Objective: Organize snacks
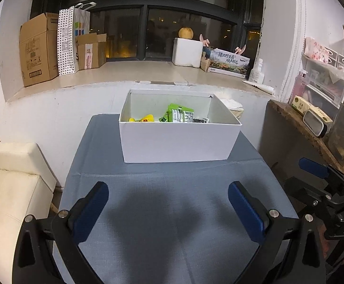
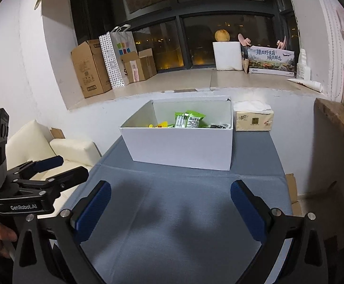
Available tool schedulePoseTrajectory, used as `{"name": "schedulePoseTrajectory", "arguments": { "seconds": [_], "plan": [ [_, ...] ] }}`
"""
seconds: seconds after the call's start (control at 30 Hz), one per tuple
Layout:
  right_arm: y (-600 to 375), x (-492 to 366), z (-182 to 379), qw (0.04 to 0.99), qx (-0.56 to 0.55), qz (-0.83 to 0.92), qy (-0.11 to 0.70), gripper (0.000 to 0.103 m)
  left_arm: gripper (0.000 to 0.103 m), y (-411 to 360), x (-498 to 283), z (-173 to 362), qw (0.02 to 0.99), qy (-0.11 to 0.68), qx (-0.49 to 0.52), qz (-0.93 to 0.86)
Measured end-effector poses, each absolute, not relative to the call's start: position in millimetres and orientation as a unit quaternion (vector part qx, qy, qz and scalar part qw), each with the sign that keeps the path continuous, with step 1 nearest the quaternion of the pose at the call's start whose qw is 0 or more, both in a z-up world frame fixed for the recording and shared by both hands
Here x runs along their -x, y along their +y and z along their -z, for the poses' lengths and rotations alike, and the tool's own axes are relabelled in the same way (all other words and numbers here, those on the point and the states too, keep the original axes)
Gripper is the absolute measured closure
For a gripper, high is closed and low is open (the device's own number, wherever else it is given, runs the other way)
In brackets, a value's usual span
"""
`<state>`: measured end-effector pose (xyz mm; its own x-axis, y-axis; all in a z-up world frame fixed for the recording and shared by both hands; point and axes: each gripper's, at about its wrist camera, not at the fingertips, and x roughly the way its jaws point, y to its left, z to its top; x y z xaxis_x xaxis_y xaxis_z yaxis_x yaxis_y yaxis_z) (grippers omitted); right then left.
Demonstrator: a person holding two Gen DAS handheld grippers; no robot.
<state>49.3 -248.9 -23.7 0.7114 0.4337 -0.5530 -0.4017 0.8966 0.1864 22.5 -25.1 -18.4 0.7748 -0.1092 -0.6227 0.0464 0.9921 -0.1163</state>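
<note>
A white open box (image 1: 179, 142) stands at the far end of the blue-grey table (image 1: 167, 213). Inside it lie green snack packets (image 1: 180, 113), a yellow packet (image 1: 146, 119) and a dark packet (image 1: 200, 120). The box also shows in the right wrist view (image 2: 183, 146), with the green packets (image 2: 188, 119). My left gripper (image 1: 168, 196) is open and empty above the table, well short of the box. My right gripper (image 2: 170, 196) is open and empty too, beside the left one, which shows at the left edge (image 2: 51, 168).
A tissue pack (image 2: 253, 118) sits right of the box. A cream sofa (image 1: 13, 189) stands left of the table. A wooden shelf (image 1: 302, 127) with clutter is on the right. The window sill behind holds cardboard boxes (image 1: 39, 49) and a white foam box (image 1: 187, 52).
</note>
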Motion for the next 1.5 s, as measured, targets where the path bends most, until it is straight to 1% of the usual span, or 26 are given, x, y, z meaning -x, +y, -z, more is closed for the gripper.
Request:
{"name": "schedulePoseTrajectory", "arguments": {
  "seconds": [0.37, 1.5],
  "plan": [
    [-248.3, -50.5, 28.2, 0.921, -0.030, -0.225, 0.318, 0.000, 0.000, -26.6, -22.6, 17.8, 0.941, 0.333, 0.042, 0.039],
    [-250.4, -47.2, 23.2, 0.921, -0.030, -0.232, 0.311, 0.000, 0.000, -28.3, -20.9, 15.1, 0.942, 0.333, 0.032, 0.038]
  ]
}}
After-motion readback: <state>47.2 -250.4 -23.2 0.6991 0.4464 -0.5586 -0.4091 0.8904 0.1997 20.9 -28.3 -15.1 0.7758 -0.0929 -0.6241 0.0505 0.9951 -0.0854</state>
